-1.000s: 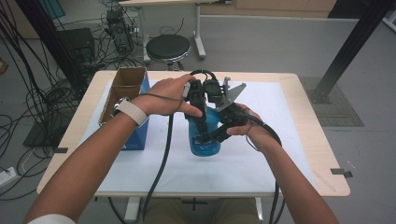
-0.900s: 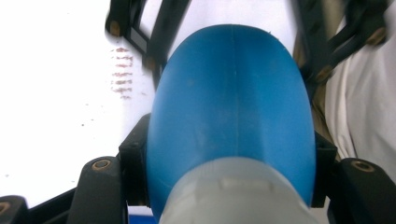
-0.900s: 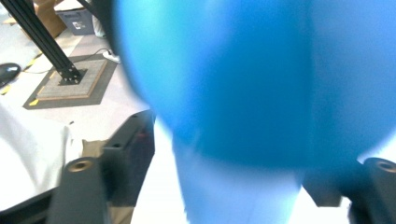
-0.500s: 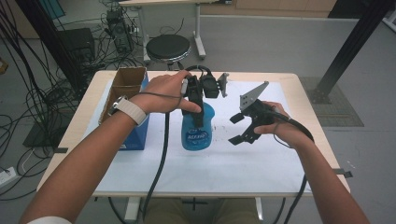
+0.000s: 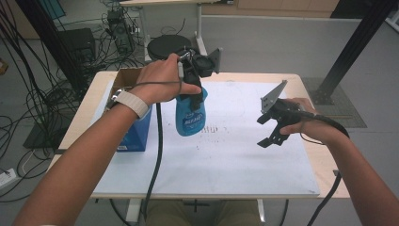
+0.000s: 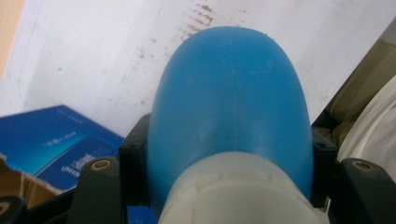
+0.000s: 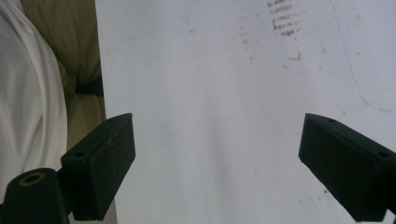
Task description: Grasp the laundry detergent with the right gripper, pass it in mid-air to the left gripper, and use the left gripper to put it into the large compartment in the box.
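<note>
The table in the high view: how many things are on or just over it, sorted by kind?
Blue bottles: 1, the blue bottle held in the air by the left gripper
Boxes: 1, the cardboard box with blue sides
White sheets: 1, the white sheet covering the tabletop
Hand-held grippers: 2, the left one and the right gripper, open with nothing between its jaws
Total: 5

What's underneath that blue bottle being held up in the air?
Under the blue bottle, hanging from the left tongs, lies the white sheet covering the table, marked with small dark specks. The blue box stands beside it, not under. The bottle's body hides its own base.
</note>
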The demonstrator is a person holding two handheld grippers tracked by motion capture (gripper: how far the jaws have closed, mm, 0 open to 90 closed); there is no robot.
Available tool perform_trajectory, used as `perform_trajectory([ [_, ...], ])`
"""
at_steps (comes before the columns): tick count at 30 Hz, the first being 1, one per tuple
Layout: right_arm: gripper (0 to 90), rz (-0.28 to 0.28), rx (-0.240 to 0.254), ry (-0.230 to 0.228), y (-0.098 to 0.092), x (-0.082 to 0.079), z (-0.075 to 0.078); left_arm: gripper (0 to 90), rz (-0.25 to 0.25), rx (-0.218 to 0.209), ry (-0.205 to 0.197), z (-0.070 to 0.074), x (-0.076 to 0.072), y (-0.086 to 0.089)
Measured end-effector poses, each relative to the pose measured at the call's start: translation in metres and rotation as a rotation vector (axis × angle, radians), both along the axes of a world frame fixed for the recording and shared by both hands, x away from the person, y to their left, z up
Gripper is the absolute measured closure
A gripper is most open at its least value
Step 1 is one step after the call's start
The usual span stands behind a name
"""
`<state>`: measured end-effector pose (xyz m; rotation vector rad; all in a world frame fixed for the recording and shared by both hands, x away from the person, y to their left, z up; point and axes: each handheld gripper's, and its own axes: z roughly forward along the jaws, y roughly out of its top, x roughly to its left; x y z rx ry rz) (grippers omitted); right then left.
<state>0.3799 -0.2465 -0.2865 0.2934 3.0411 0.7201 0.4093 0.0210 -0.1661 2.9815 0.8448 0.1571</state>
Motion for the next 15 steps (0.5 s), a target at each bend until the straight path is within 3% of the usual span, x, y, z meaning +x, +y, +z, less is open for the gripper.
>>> perform_trajectory([
  [6, 11.2, -0.011, -0.082, 0.003, -0.008, 0.001, -0.001, 37.6, 0.111, 0.005, -0.025, 0.012, 0.008, 0.009],
  [15, 11.5, -0.010, -0.164, 0.000, -0.009, 0.001, 0.001, 37.5, 0.274, 0.009, -0.041, 0.040, 0.020, 0.018],
])
